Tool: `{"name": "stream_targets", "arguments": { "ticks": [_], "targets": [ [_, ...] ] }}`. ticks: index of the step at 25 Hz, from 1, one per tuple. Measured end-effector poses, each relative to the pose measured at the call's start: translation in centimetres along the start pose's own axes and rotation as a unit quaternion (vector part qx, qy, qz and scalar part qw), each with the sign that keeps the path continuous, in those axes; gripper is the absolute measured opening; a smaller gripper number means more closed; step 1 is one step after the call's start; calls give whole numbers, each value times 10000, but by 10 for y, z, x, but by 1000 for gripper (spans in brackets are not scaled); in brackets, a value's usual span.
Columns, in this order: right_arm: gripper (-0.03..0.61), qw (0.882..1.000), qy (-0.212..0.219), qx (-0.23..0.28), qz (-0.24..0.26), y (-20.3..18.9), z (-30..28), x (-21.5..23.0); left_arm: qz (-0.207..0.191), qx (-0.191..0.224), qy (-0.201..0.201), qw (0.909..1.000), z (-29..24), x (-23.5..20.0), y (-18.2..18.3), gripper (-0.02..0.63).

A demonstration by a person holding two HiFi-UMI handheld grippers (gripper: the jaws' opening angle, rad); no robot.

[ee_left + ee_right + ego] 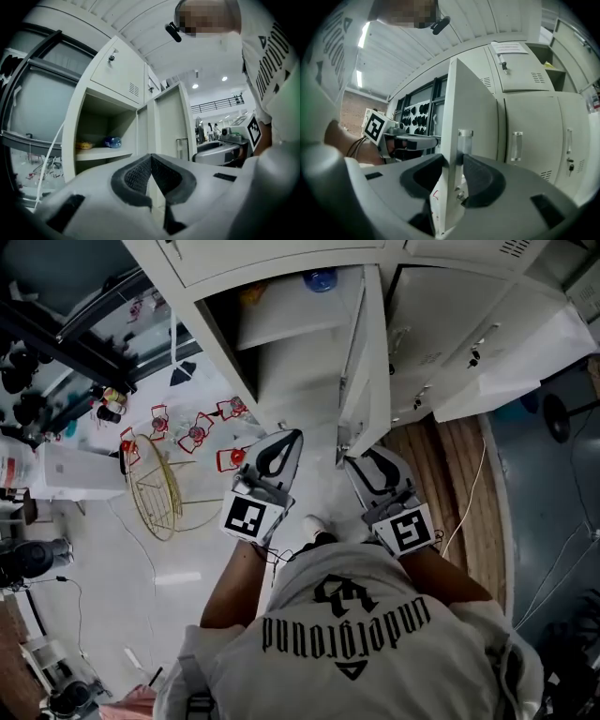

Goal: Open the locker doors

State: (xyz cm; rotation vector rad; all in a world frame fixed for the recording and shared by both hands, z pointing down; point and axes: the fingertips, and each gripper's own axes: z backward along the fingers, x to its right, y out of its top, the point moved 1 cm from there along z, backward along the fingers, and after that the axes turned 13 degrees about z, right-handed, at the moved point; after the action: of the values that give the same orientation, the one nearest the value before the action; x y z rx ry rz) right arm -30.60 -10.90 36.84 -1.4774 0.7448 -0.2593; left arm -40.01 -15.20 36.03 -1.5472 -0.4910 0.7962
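The white locker door [367,362] stands swung out toward me, edge-on in the head view. My right gripper [364,465] is shut on that door's free edge [451,140], with a pad on each face just beside the clear handle [465,140]. My left gripper [281,442] hovers left of the door, in front of the open compartment [281,324]. Its pads [136,176] meet with nothing between them. Inside on the shelf lie a blue bottle [112,141] and a yellow item [84,146].
Closed lockers [450,334] continue to the right, one bearing a paper sheet [525,352], with more closed doors [534,136] in the right gripper view. On the floor to the left stand a yellow wire basket [155,488], red items [197,432] and a white box [75,470].
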Motion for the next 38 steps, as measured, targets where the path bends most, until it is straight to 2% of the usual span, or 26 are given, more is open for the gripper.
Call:
{"name": "stream_targets", "arguments": {
  "ticks": [7, 13, 19, 24, 30, 38],
  "targets": [
    [106, 9999, -98, -65, -47, -19, 49, 45, -63, -67, -214, 9997, -49, 56, -8, 8],
    [91, 9998, -189, 54, 88, -40, 77, 98, -65, -103, -207, 9997, -80, 93, -12, 8],
    [87, 9997, -173, 170, 56, -51, 87, 130, -109, -104, -159, 9998, -97, 115, -14, 8],
    [89, 9997, -127, 181, 32, -56, 89, 134, -98, -109, -117, 9998, -100, 126, -19, 8],
    [98, 9993, -103, 253, 239, -52, 92, 135, -145, -73, -122, 9998, -98, 140, -18, 8],
    [130, 9994, -215, 232, 164, -61, 145, 147, -206, -38, -334, 9992, -111, 191, -21, 8]
  ]
}}
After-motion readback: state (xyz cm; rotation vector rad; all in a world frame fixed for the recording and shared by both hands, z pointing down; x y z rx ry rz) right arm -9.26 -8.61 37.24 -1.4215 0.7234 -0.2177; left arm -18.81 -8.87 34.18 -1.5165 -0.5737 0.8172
